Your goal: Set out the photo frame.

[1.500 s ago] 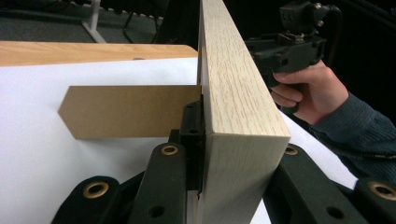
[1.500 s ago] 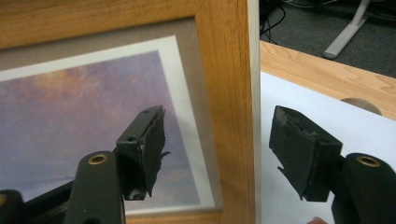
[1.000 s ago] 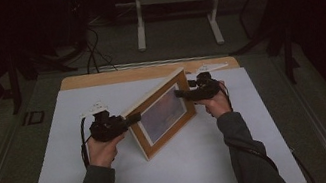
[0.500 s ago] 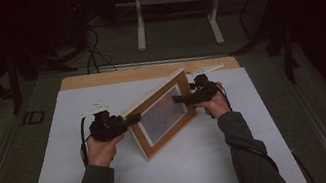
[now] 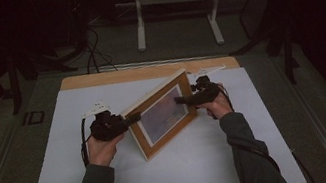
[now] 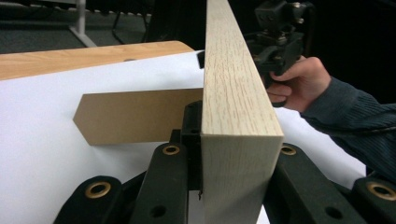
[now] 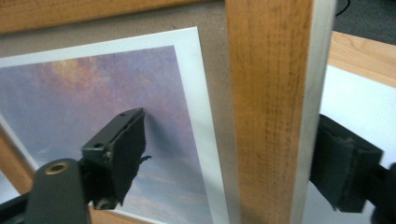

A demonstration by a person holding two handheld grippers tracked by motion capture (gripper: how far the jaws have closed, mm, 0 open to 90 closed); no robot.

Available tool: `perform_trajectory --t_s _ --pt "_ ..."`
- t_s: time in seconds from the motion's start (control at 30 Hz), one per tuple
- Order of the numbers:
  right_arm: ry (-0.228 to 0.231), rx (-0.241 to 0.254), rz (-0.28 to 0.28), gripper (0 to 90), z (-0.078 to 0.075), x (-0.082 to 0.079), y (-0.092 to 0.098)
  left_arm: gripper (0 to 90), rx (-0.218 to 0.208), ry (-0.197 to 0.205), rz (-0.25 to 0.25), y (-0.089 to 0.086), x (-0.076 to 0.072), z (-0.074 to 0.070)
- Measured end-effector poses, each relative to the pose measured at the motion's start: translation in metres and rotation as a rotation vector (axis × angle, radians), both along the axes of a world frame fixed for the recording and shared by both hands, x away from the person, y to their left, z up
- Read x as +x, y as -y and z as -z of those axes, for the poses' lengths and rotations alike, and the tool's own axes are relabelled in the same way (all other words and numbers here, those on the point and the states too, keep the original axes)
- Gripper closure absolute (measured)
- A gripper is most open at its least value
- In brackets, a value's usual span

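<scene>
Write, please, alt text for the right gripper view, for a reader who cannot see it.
The right gripper's two black fingers straddle the side bar of a wooden picture frame, one in front of the picture, one behind the frame. The picture shows a purple, cloudy sky with a white border.

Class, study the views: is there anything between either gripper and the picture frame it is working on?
Nothing visible. The left gripper already clamps one end of the picture frame; the right gripper straddles the opposite side rail, one jaw over the print, one behind, with gaps showing.
</scene>
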State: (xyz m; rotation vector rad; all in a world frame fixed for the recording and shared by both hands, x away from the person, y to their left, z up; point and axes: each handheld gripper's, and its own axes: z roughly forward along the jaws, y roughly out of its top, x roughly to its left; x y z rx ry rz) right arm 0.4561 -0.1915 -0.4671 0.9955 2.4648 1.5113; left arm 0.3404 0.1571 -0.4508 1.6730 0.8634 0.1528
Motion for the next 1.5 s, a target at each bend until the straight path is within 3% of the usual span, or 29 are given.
perform_trajectory --t_s 0.37,0.53,0.73,0.93,1.27,1.5 --pt "-0.002 -0.029 -0.010 28.9 -0.001 -0.006 0.010 74.9 0.021 0.037 -0.022 0.003 -0.001 0.000" --pt "-0.012 -0.020 -0.015 33.8 -0.001 -0.009 0.014 72.9 0.001 0.031 -0.030 0.000 0.002 0.002" --pt "-0.013 -0.016 -0.030 38.1 0.000 -0.014 0.019 70.6 0.007 0.046 -0.041 -0.001 0.002 0.002" --pt "-0.011 -0.014 -0.033 38.8 0.000 -0.016 0.021 70.5 0.002 0.050 -0.037 -0.001 0.003 0.003" --pt "-0.008 -0.033 -0.057 29.1 0.001 -0.011 0.010 72.2 -0.014 0.052 -0.016 -0.001 0.005 0.005" --pt "-0.018 -0.015 -0.049 34.8 0.002 -0.013 0.017 70.7 -0.014 0.061 -0.023 0.000 0.008 0.004"
